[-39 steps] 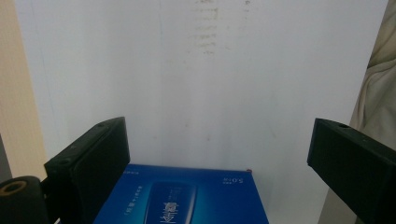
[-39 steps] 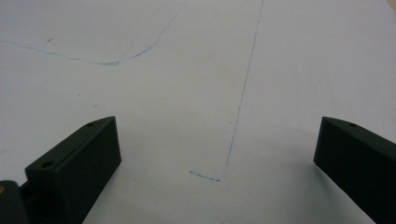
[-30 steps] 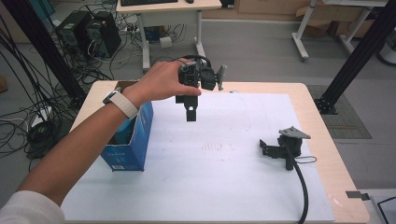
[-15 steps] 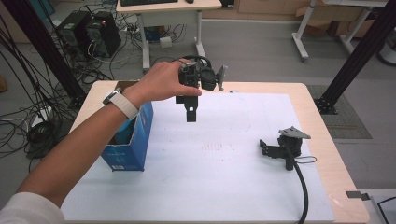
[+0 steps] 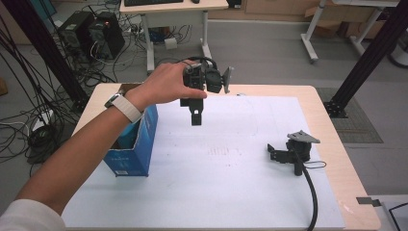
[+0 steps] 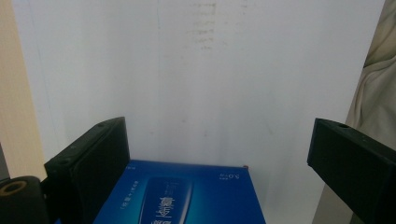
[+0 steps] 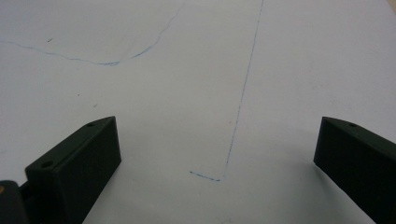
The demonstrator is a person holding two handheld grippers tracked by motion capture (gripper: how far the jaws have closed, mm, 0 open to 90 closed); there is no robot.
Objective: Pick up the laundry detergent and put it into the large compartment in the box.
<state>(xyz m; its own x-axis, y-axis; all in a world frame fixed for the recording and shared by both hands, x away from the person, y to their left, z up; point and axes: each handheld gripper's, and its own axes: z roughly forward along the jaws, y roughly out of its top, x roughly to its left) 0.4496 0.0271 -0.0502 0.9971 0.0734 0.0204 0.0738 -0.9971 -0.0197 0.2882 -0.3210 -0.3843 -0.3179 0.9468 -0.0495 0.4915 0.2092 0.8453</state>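
High view: left gripper [image 5: 196, 117] held at upper centre, jaws parted, empty.
Right gripper [image 5: 274, 153] lies released, lower right; box [image 5: 135, 144] should be approached squarely.

My left hand [image 5: 166, 86] holds the left gripper [image 5: 196, 118] up in the air at the end of my outstretched forearm, which wears a pale watch band at the wrist. The gripper points downward, its jaws spread wide with nothing between them. My right gripper [image 5: 275, 153] lies on its own, no hand on it, jaws wide apart too.
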